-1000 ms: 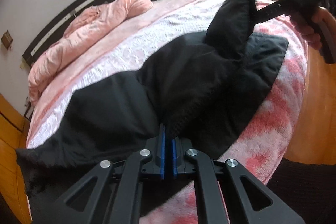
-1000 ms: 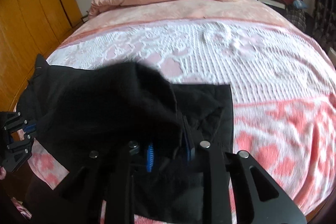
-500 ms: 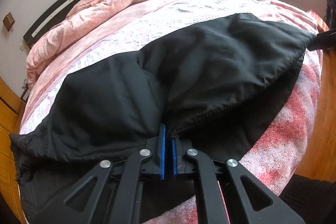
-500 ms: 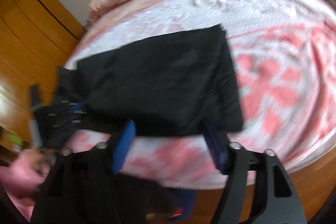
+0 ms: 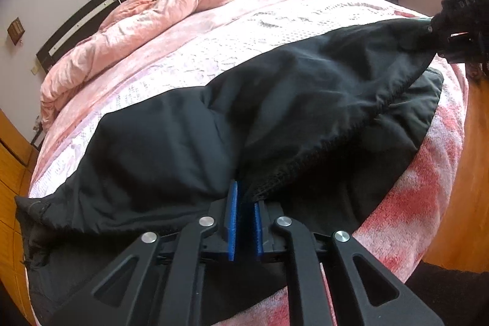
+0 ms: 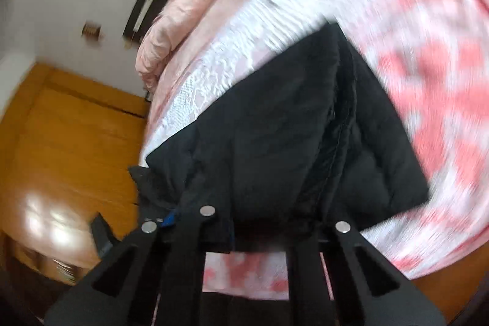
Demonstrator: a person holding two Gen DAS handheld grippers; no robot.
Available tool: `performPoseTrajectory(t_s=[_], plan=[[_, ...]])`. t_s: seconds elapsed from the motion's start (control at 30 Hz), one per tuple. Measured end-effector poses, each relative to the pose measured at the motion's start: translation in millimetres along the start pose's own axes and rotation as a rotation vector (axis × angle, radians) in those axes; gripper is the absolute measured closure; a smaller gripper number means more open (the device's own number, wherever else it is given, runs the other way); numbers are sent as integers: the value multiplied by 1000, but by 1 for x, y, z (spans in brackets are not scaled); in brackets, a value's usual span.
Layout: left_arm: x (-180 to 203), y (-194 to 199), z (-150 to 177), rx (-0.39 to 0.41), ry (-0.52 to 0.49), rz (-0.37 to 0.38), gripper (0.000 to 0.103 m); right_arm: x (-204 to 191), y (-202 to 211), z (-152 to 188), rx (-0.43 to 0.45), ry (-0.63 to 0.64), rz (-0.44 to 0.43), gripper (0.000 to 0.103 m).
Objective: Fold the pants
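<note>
Now my left gripper point(image 5: 243, 213) has its blue pads pressed together on the near edge of the black padded fabric pants point(image 5: 244, 118), as in the earlier pictures. The pants lie across the foot of the bed with the pink and white patterned blanket point(image 5: 232, 32), close to the bed's edge, and part of the waist end hangs toward the wooden floor point(image 5: 470, 173).

What changed is on the other side. One second ago the right gripper point(image 5: 458, 29) carried a pant end high in the air; half a second ago it had let the cloth go and stood spread above the bed. In the left wrist view it is now at the far corner of the upper layer, touching the cloth. In the right wrist view, which is blurred by motion, the fingers are hidden under the black fabric, so I cannot tell if this gripper point(image 6: 259, 231) is closed on it or not.

I judge that the first fold is laid: one layer rests over the other, with a stitched hem point(image 5: 336, 139) running between my two grippers. The upper layer still sags and does not meet the lower corner, so I think the next need is to pull this edge straight and flatten it before any second fold.
</note>
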State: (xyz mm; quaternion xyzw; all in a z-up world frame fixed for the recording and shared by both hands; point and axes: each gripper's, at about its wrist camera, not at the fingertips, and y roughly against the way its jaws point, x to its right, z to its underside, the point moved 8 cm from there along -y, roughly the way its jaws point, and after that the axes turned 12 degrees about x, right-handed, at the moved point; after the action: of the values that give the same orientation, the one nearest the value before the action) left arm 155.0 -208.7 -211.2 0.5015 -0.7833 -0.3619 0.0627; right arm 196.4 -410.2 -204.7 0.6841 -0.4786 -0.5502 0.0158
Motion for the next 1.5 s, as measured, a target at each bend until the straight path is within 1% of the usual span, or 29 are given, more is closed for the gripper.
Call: performPoseTrajectory(t_s=[0.03, 0.07, 0.1, 0.13, 0.17, 0.23, 0.27, 0.33, 0.37, 0.4, 0.43, 0.47, 0.5, 0.53, 0.63, 0.73, 0.83, 0.93, 1.0, 1.03, 1.07, 1.1, 1.13, 1.17, 1.23, 1.3, 1.4, 1.43, 1.5], plan=[[0, -3, 1, -9, 2, 4, 94, -1, -4, -1, -14, 55, 55, 94], [1, -5, 3, -15, 0, 6, 93, 4, -12, 3, -53, 66, 109, 92], [2, -7, 5, -25, -3, 7, 93, 20, -20, 11, -115, 49, 193, 80], [2, -8, 6, -26, -5, 7, 93, 30, -22, 16, -133, 26, 223, 77], [2, -9, 8, -26, -2, 7, 93, 34, -19, 19, -129, -1, 218, 77], [2, -9, 9, -23, 8, 13, 92, 36, -6, 19, -87, -41, 220, 69], [2, -9, 9, -22, 8, 14, 92, 37, 4, 16, -53, -44, 246, 69], [1, -10, 8, -20, 6, 12, 92, 33, 26, 5, 41, -34, 330, 59], [1, -10, 8, -19, 9, 13, 92, 29, 37, -1, 89, 3, 384, 59], [1, -10, 9, -19, 16, 15, 92, 18, 50, -12, 159, 82, 464, 59], [0, -11, 9, -19, 26, 18, 92, 14, 61, -13, 212, 133, 507, 59], [0, -11, 9, -19, 32, 20, 92, 2, 65, -18, 251, 169, 515, 59], [0, -11, 10, -19, 34, 20, 92, -4, 68, -22, 264, 193, 492, 58], [0, -12, 10, -19, 35, 19, 92, -19, 60, -21, 223, 219, 437, 55], [-1, -11, 10, -19, 48, 22, 92, -44, 19, -5, 87, 251, 337, 55], [-4, -11, 10, -25, 80, 32, 92, -59, -33, 19, -44, 247, 315, 64], [-6, -12, 10, -30, 127, 45, 91, -57, -66, 36, -120, 217, 341, 66], [-8, -12, 10, -38, 148, 54, 86, -33, -87, 53, -219, 237, 463, 66], [-7, -9, 10, -51, 147, 61, 80, -27, -95, 62, -229, 274, 481, 66], [-10, -5, 9, -64, 168, 70, 70, -29, -96, 64, -226, 295, 491, 66], [-14, 0, 10, -73, 202, 86, 57, -30, -97, 64, -225, 311, 500, 66], [-20, 5, 10, -78, 251, 110, 49, -31, -97, 66, -225, 324, 507, 66], [-31, 13, 10, -72, 317, 129, 27, -31, -98, 66, -226, 329, 509, 66], [-48, 22, 10, -58, 375, 106, 13, -32, -98, 66, -227, 328, 507, 66], [-85, 35, 13, -43, 455, 52, 12, -31, -96, 66, -228, 325, 493, 66], [-123, 41, 20, -58, 527, 0, 12, -30, -92, 66, -228, 325, 488, 66], [-196, 44, 38, -98, 668, -132, 12, -27, -82, 67, -225, 336, 496, 65], [-223, 44, 46, -118, 736, -171, 12, -28, -82, 68, -224, 347, 500, 65], [-266, 41, 60, -153, 846, -224, 12, -32, -91, 70, -221, 352, 500, 64]])
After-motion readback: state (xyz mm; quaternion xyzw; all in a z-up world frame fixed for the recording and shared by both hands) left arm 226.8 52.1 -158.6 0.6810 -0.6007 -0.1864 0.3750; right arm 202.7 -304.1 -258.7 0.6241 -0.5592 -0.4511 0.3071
